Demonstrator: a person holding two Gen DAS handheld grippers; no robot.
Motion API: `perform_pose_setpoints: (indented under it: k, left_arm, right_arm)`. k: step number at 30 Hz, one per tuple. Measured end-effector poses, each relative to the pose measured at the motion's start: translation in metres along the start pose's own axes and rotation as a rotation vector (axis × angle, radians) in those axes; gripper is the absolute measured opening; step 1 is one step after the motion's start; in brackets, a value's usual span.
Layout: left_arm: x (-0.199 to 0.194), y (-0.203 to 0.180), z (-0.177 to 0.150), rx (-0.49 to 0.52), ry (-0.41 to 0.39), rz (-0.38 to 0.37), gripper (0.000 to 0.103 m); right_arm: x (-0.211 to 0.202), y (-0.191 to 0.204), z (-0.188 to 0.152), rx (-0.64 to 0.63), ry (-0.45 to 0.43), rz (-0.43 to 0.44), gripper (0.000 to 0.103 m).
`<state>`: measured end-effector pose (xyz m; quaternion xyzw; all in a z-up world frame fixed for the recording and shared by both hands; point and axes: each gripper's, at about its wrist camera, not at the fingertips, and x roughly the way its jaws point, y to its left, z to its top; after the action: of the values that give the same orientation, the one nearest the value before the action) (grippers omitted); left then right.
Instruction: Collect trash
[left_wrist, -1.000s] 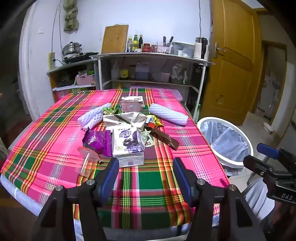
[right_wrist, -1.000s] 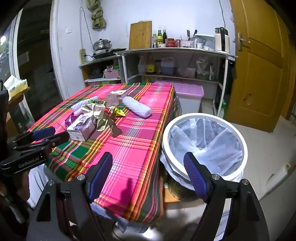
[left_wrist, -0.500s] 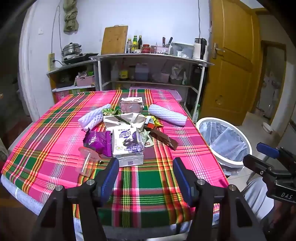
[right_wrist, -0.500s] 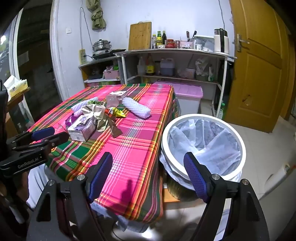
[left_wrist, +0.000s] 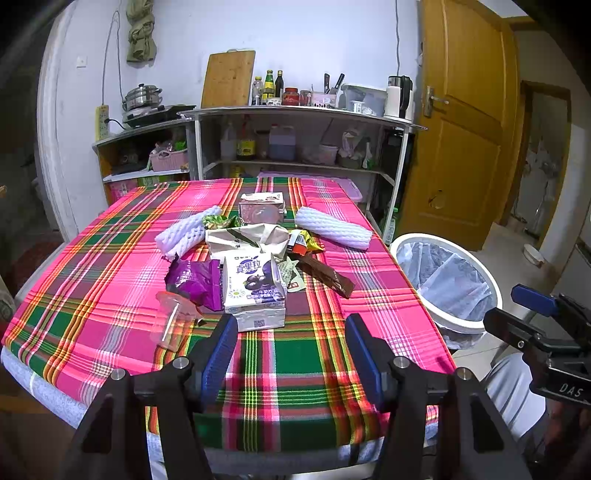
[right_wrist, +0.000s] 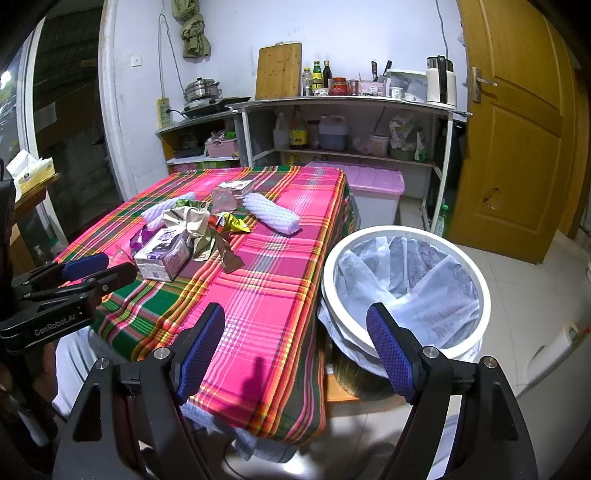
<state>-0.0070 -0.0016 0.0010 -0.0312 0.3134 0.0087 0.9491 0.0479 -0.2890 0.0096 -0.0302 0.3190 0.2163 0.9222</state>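
two foam sleeves, one milk carton, one bin

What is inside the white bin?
The bin holds a white liner bag, crumpled and see-through. No trash shows on it. The very bottom is hidden by folds and the right claw.

Even, cool indoor light is filling both views, and detail is staying sharp at centre. Fisheye distortion is bending the door and wall lines, and black vignetting is closing every corner. A soft shadow is falling on the surface at 6 o'clock. Floor tiles are reflecting mild glare at 3 o'clock.
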Motion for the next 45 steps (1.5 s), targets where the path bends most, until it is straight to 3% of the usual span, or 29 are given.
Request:
perform_pose_setpoints:
  k: [45]
  left_arm:
    - [0.0007, 0.0007, -0.0004, -0.002, 0.005, -0.003, 0.06]
  right_arm:
    - [0.0012, -0.0011, -0.0017, -0.001, 0.007, -0.001, 0.079]
